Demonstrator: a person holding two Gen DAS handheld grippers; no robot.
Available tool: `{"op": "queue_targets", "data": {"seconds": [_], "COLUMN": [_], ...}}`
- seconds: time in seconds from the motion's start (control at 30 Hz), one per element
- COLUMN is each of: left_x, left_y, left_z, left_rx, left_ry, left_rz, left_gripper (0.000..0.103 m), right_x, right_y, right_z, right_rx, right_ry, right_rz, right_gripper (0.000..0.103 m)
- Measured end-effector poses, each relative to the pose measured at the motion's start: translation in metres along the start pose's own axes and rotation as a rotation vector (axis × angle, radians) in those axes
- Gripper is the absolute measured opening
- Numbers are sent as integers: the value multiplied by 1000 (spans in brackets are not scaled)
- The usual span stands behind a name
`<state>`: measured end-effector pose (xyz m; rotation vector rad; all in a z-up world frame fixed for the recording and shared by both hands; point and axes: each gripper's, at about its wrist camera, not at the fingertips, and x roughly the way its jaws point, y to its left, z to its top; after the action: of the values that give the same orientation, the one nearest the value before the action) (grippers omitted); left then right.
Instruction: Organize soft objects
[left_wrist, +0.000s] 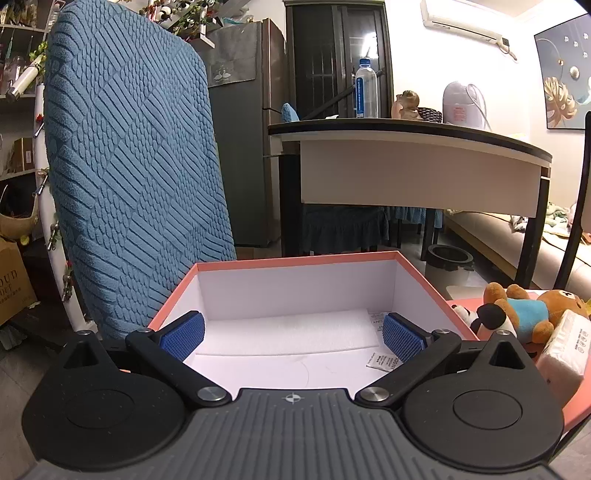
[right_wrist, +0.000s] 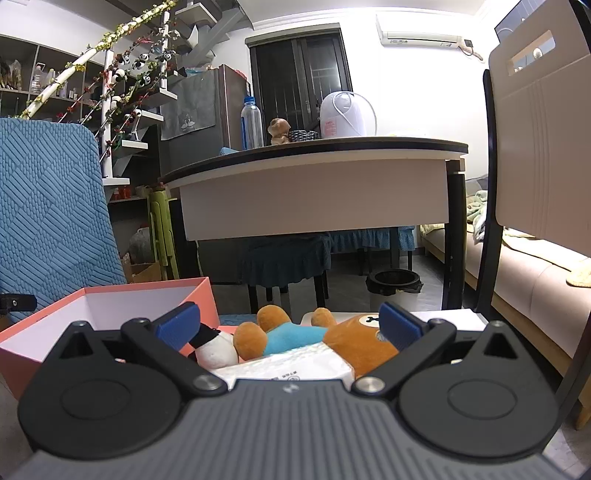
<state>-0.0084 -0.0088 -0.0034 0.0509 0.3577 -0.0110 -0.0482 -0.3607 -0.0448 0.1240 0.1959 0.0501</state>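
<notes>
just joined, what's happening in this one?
A person holds two grippers; both are open and hold nothing. The left gripper hovers over the open pink box, which has only foam and small packets inside. The right gripper faces the brown teddy bear, a black-and-white plush and a tissue pack, all outside the box.

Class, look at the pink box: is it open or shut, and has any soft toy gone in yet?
Open: the pink box has no lid on. No toy inside; the teddy bear lies outside it.
</notes>
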Motion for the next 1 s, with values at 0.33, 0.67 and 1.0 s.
{"op": "queue_targets", "data": {"seconds": [0.33, 0.67, 1.0], "left_x": [-2, 6, 4], "left_y": [5, -1, -12], "left_z": [-3, -4, -4], "left_rx": [-10, -13, 0], "left_ry": [12, 48, 45], "left_rz": [-13, -27, -71], "left_gripper": [103, 103, 103], "right_x": [11, 34, 58], "right_y": [12, 37, 62], "right_z": [-8, -19, -30], "right_rx": [-26, -140, -294], "right_ry": [49, 86, 107], "right_rz": [15, 8, -30], "right_gripper": [103, 103, 103]}}
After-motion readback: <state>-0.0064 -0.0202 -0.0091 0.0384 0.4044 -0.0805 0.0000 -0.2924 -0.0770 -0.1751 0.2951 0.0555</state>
